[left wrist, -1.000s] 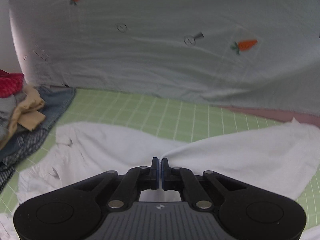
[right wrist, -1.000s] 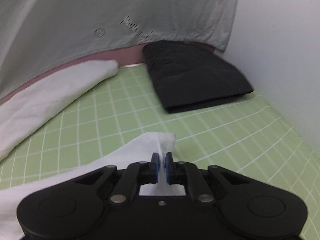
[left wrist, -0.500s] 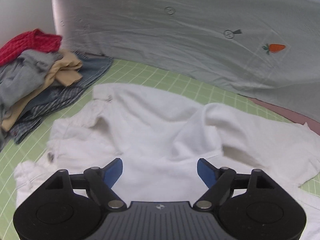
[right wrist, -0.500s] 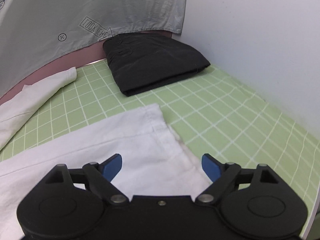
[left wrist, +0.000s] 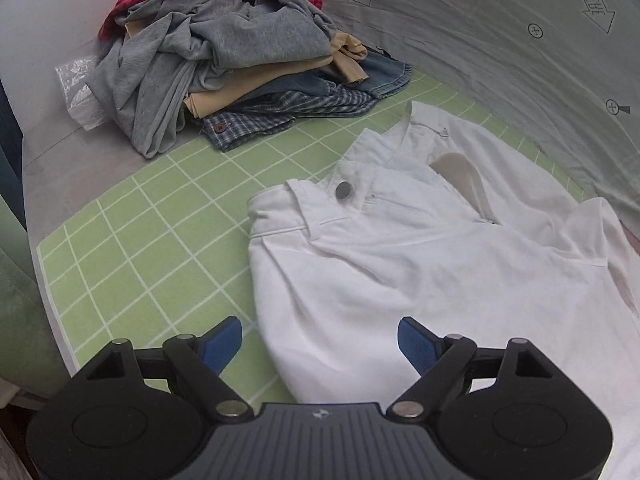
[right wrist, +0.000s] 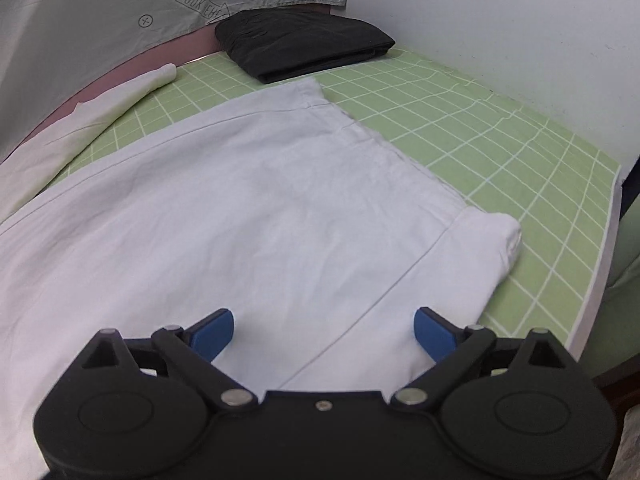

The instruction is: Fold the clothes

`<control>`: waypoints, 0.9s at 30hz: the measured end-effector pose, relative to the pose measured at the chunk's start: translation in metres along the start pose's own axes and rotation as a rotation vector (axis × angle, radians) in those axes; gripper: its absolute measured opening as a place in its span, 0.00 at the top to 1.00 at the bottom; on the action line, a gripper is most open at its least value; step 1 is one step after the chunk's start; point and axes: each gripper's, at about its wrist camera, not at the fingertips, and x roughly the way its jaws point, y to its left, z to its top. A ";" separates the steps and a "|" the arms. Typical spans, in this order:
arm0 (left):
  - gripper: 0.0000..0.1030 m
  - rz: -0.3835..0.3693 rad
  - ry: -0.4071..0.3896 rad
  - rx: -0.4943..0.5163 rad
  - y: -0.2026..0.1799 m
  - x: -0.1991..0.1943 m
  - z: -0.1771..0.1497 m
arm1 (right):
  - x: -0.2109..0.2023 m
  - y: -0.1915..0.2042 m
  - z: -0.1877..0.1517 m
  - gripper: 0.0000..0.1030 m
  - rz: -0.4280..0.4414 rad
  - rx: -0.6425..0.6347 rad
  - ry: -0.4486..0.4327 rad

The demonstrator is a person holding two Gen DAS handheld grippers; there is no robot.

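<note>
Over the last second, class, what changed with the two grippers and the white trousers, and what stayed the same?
Both grippers let go: the left gripper and right gripper, each shut on white cloth a second ago, now stand open, drawn back above the white trousers, which lie spread on the green mat. The folded black garment and clothes pile stayed put.

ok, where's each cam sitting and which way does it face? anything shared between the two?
Left wrist: on the left gripper, jaws open, looking down at the waist end of the white trousers, clothes pile beyond; only the gripper shows.
Right wrist: on the right gripper, jaws open, looking along the trouser legs toward the folded black garment; only the gripper shows.
Shared: the trousers, the green grid mat and the grey backdrop sheet.
</note>
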 end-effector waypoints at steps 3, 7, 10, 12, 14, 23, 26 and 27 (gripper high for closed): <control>0.17 -0.029 0.020 -0.007 0.013 0.007 0.004 | -0.015 0.011 -0.012 0.05 0.003 -0.007 0.003; 0.17 -0.080 0.053 -0.001 0.021 0.026 0.016 | -0.033 0.026 -0.028 0.05 0.008 -0.003 0.011; 0.17 -0.107 0.085 0.017 0.022 0.043 0.026 | -0.046 0.039 -0.039 0.05 0.009 -0.016 0.018; 0.20 -0.134 0.095 0.022 0.022 0.049 0.028 | -0.056 0.048 -0.044 0.05 0.009 -0.031 0.014; 0.42 -0.159 0.099 0.032 0.021 0.053 0.028 | -0.064 0.055 -0.049 0.05 0.011 -0.039 0.014; 0.90 -0.132 0.022 0.125 0.039 0.037 0.023 | -0.077 0.082 -0.061 0.05 0.015 -0.061 0.019; 0.90 -0.103 0.019 0.113 0.065 0.030 0.020 | -0.078 0.090 -0.064 0.05 0.026 -0.065 0.029; 0.90 -0.093 0.018 0.109 0.074 0.027 0.018 | -0.078 0.093 -0.065 0.05 0.029 -0.066 0.032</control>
